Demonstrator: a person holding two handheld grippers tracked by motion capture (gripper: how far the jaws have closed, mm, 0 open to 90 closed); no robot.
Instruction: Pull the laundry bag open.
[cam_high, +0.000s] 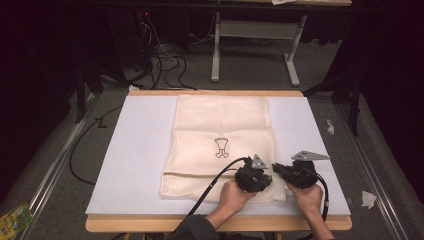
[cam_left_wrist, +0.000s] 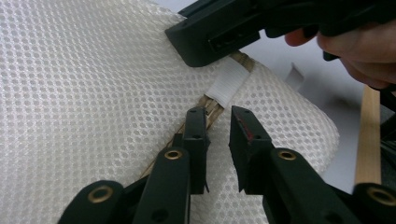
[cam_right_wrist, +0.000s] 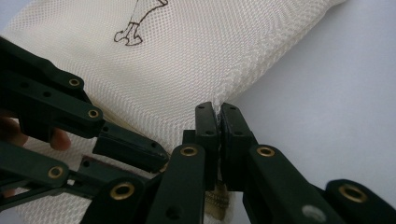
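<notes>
Mesh laundry bag zipper, two grippers, tight corner

The cream mesh bag lies flat on the white table, zipper along its near right corner. The right gripper has its fingers clamped together on the bag's corner by the zipper end. The left gripper has its fingers a little apart, straddling the zipper next to the white tab, not pinching yet. Risk, I'd say: if they close on mesh instead of the pull, the fabric just bunches, or the corner slips free.
</notes>
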